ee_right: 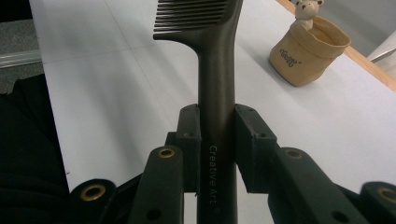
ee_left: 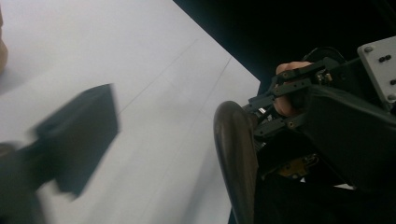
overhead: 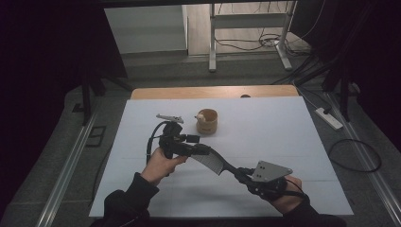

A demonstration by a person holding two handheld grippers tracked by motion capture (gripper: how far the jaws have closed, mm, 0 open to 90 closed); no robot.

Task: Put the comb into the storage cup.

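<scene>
Your bench (overhead: 293, 142) is white-topped with a wooden far edge, in a dim room with cables on the floor; the tan pouch (overhead: 207, 121) on it holds a small bear figure (overhead: 200, 115); your right tongs (ee_right: 217, 135) pinch the comb (ee_right: 212, 70) by its handle above the bench; your left tongs (overhead: 201, 147) stand spread beside the comb's teeth.
</scene>
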